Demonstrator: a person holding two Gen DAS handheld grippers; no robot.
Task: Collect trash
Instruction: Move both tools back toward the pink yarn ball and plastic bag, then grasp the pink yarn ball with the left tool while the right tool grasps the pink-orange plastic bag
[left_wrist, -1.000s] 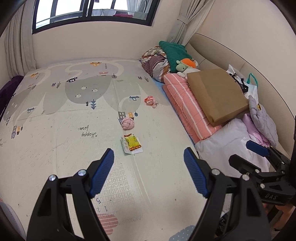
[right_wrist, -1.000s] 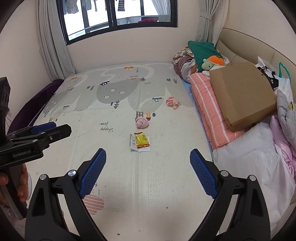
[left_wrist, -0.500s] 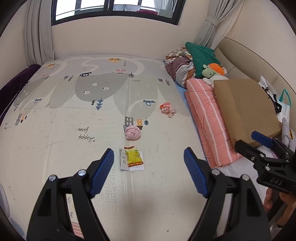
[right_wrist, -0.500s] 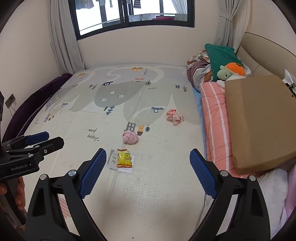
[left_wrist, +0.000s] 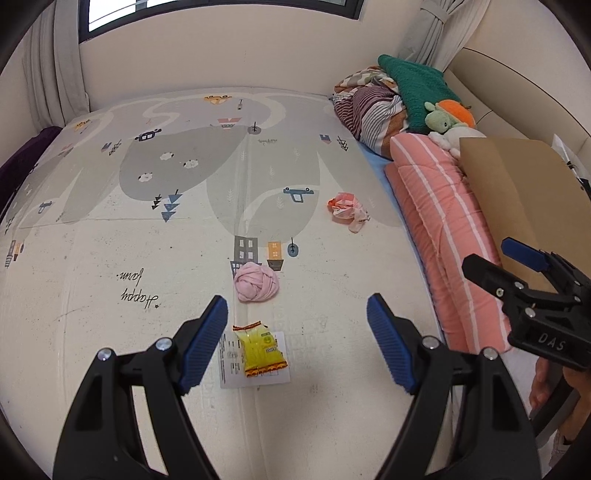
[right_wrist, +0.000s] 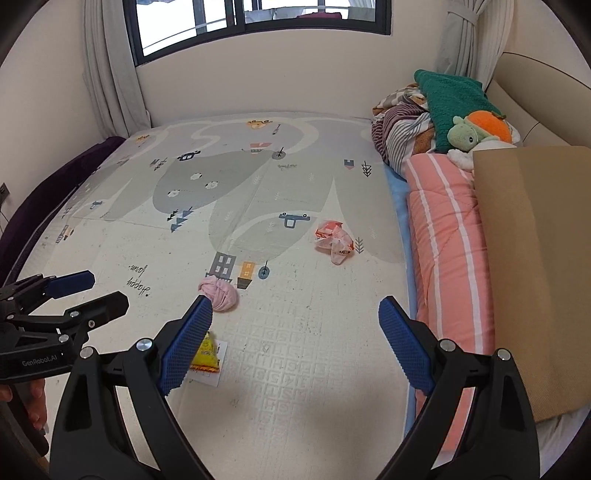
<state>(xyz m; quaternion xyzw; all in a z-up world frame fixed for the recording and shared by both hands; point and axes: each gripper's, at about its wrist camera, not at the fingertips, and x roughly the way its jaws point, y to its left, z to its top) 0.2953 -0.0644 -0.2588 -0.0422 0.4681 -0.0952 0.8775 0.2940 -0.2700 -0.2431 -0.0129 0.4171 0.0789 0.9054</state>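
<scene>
Presently my left claw (left_wrist: 297, 339) hangs wide and empty over the play mat (left_wrist: 110, 258), the yellow wrapper (left_wrist: 260, 349) lying just ahead toward its left pad, long axis pointing away, nearer than to my equally wide right claw (right_wrist: 295, 343).

Your left tool (left_wrist: 297, 339) and right tool (right_wrist: 295, 343) are black with ribbed blue pads. The play mat (left_wrist: 184, 258) you face is cream with grey hills, white sheep, small blue and orange houses and black script. On it lie a yellow packet (left_wrist: 260, 349) edged in orange, set on a white printed sheet (left_wrist: 231, 360), a pink knotted cloth ball (left_wrist: 256, 282) and a crumpled pink-and-white wrapper (left_wrist: 345, 208). The quilt (left_wrist: 439, 221) is salmon with white stripes; the cardboard (left_wrist: 524, 192) is plain brown.
</scene>
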